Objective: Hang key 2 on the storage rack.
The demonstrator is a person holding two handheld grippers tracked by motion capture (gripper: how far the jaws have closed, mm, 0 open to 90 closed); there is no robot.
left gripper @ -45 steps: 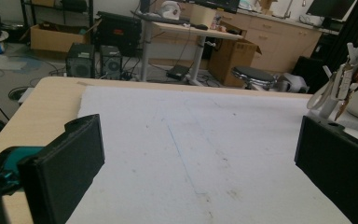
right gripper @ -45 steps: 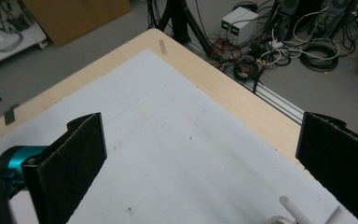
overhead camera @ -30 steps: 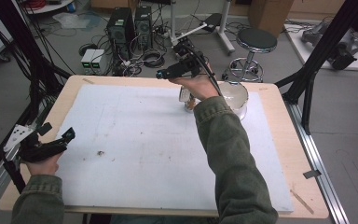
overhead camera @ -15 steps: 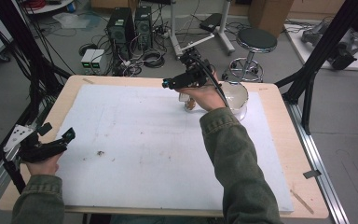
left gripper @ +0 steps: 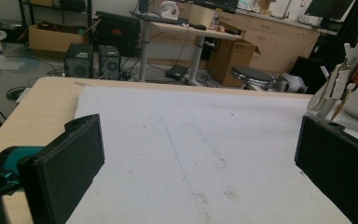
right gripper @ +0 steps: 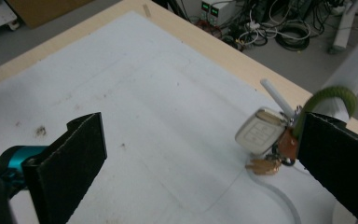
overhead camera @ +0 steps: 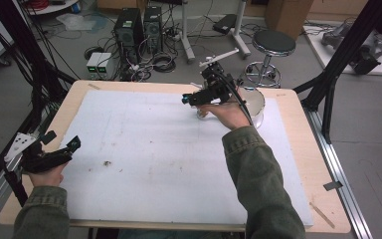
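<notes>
While I watch from the high view, my right gripper [overhead camera: 191, 98] hangs over the far part of the white mat [overhead camera: 144, 149], at about one o'clock from the table's centre, just beside a pale bowl [overhead camera: 254, 102]; the left gripper [overhead camera: 59, 144] rests at roughly eight o'clock near the mat's edge, its jaws apart and empty. In the left gripper view those jaws frame bare mat, and the key bunch [left gripper: 338, 86] dangles far off at two o'clock. In the right gripper view the jaws stand wide apart, and the key bunch [right gripper: 265, 140] (a pale fob, brass keys, a green cord loop) hangs at three o'clock right against the right-hand jaw; I cannot tell whether it is hooked on that jaw or held by my fingers. My worry is that the loop sits loosely there, so a quick tilt could let the bunch slide off and drop onto the mat or clip the bowl.
</notes>
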